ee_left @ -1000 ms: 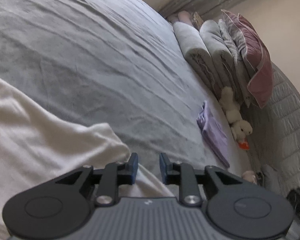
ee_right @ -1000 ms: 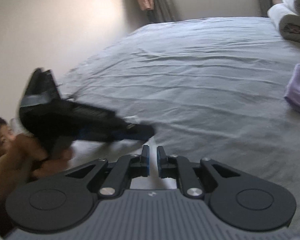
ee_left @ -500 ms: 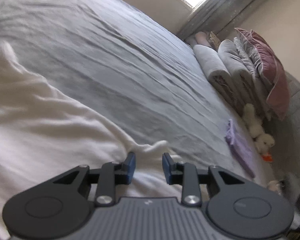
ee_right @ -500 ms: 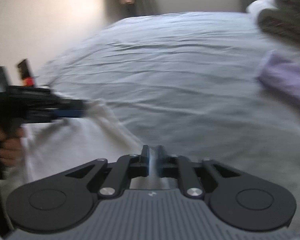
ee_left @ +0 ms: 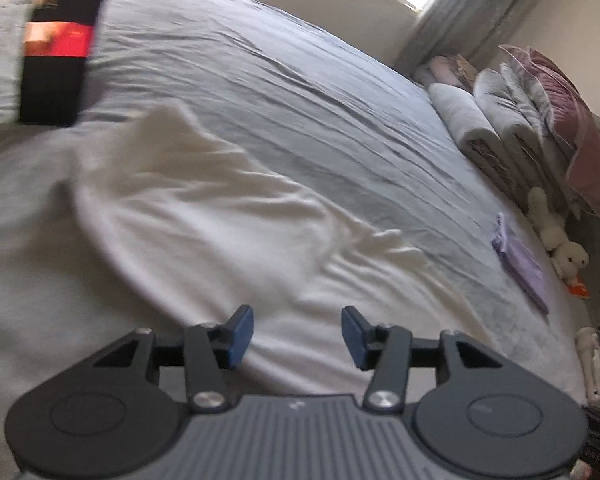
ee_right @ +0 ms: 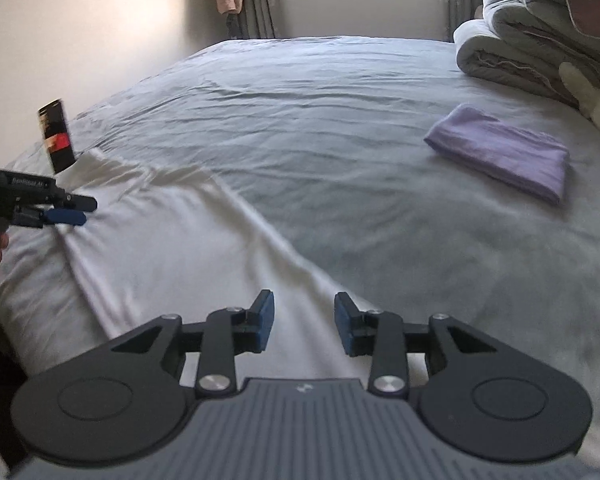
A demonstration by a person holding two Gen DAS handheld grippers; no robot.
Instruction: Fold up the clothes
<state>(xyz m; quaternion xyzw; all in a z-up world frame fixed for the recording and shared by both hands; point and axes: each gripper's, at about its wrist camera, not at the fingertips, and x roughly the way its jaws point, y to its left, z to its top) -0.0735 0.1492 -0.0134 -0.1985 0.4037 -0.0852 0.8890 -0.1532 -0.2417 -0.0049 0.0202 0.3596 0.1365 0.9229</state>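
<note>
Grey wrinkled bedsheet is filling both views. My left gripper and right gripper are both hanging released, jaws apart, gripping nothing, just over the rumpled white cloth garment lying nearest me. Further out, a folded lilac towel is sitting near the rolled grey blankets.

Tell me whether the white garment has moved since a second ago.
Yes. In the left wrist view, the white garment now spreads farther across the grey bed, toward the folded purple cloth.
</note>
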